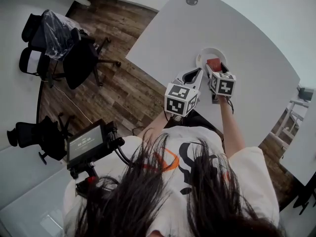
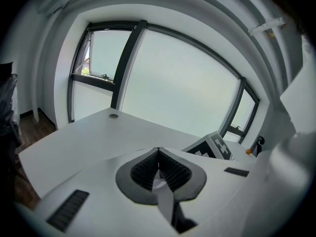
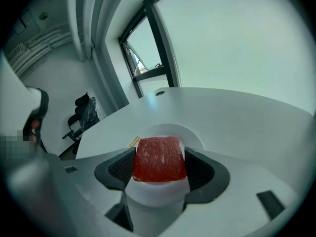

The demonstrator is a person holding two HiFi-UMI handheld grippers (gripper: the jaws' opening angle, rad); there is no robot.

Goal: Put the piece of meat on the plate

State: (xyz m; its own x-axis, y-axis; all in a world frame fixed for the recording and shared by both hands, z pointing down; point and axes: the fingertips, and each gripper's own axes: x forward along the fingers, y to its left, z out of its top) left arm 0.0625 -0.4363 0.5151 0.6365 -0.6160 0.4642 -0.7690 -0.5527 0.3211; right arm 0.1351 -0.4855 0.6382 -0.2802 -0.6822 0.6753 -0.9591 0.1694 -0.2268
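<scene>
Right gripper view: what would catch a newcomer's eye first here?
The bright red slab of meat stands out, clamped in the grey jaws of the right gripper, just over a round white plate on the white curved table. Beside it, the left gripper is shut on nothing.

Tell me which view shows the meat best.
The right gripper view: the piece of meat sits large between the right gripper's jaws, over the plate. The head view shows only a small red patch; the left gripper view, none.
</scene>
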